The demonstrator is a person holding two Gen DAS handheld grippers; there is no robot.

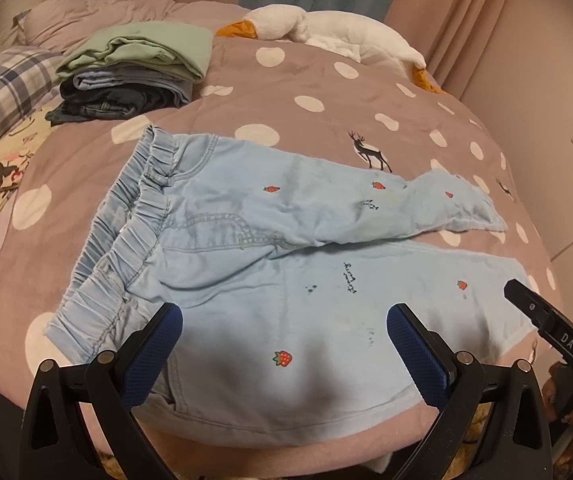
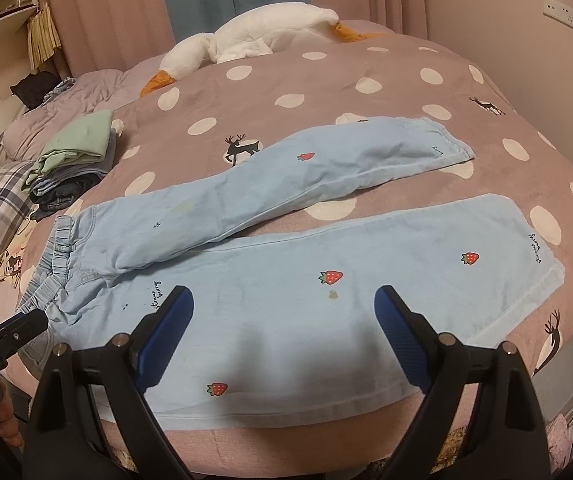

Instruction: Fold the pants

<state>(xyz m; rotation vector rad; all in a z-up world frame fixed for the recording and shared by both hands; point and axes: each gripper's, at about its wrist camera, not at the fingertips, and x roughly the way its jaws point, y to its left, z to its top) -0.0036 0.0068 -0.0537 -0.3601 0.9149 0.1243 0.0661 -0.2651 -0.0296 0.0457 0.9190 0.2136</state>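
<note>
Flat: soft blue pants (image 1: 246,272), elastic waistband; left tongs (image 1: 284,344), right tongs (image 2: 284,332) spread.

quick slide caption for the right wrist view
Open right gripper above light blue strawberry pants spread flat on a polka-dot quilt.

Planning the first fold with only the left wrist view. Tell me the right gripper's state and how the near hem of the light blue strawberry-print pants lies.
Observer: The right gripper is open and holds nothing; it points at the near leg of the light blue strawberry-print pants.
Operator: Now report the hem.
Observer: The near leg's hem lies spread out and uncovered on the mauve polka-dot bedspread.
</note>
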